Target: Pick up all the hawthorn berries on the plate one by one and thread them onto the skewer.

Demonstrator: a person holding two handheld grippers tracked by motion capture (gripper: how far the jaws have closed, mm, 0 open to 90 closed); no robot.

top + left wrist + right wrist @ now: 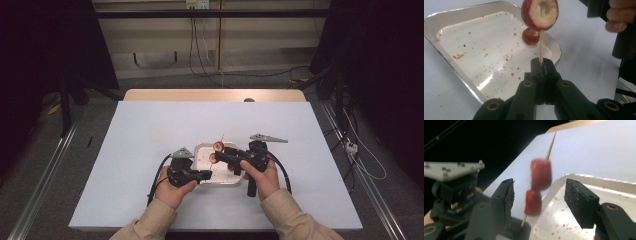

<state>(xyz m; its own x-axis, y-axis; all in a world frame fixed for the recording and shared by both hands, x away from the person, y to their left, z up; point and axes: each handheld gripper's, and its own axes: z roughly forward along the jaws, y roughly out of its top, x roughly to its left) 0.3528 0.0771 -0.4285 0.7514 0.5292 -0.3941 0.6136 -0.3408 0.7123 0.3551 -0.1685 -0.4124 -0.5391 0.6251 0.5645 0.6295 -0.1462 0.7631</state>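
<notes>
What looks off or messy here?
Red crumbs are scattered over the tray, with a few on the table beside it. On the skewer in the shut left claw, the upper red slice sits askew, tilted above the lower one.

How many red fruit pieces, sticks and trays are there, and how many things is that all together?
Red fruit pieces: 2, both threaded on the stick
Wooden sticks: 1, clamped at its lower end in the left gripper
Trays: 1, white with red crumbs
Total: 4
</notes>
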